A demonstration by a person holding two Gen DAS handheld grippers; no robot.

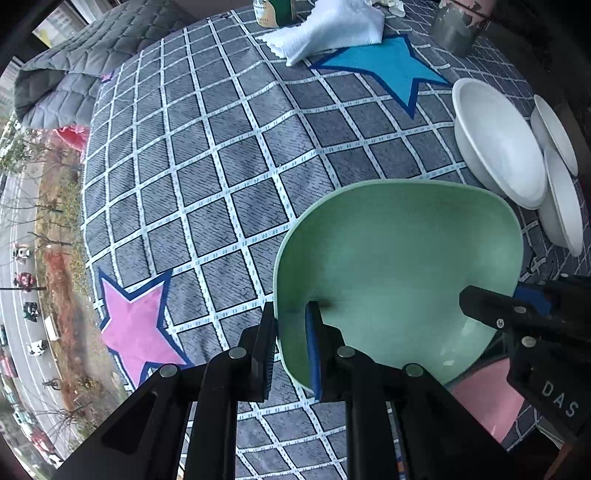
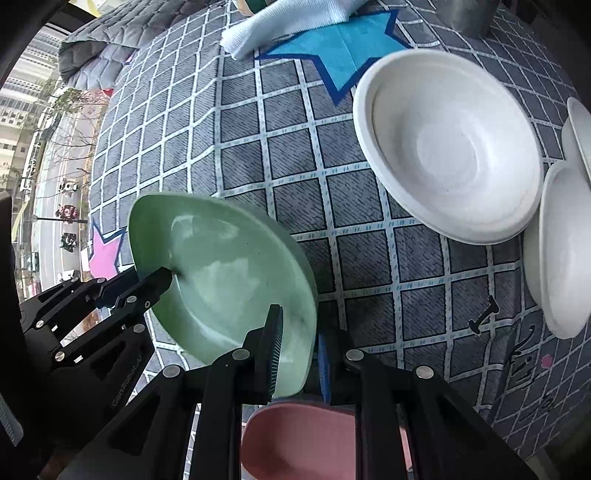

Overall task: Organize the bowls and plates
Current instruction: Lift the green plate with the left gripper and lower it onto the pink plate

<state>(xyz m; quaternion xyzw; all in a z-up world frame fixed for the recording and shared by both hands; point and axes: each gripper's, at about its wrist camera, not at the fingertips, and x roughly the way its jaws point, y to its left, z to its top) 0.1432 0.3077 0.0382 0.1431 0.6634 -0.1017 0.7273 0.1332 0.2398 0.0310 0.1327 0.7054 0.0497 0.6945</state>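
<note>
A green plate point(image 1: 399, 266) is held tilted above the table by both grippers. My left gripper point(image 1: 291, 343) is shut on its near-left rim. My right gripper point(image 2: 299, 347) is shut on the plate's right rim point(image 2: 236, 273); it also shows at the right of the left wrist view point(image 1: 517, 310). A pink plate point(image 2: 303, 439) lies under the green one, near the table's front edge, also seen in the left wrist view point(image 1: 487, 395). A white bowl point(image 2: 447, 144) and two more white dishes point(image 2: 561, 251) sit to the right.
The table has a grey checked cloth point(image 1: 207, 192) with a blue star point(image 1: 391, 66) and a pink star point(image 1: 136, 325). At the back are a white towel point(image 1: 332, 29), a bottle point(image 1: 273, 11), a metal can point(image 1: 458, 29) and a grey quilt point(image 1: 74, 66).
</note>
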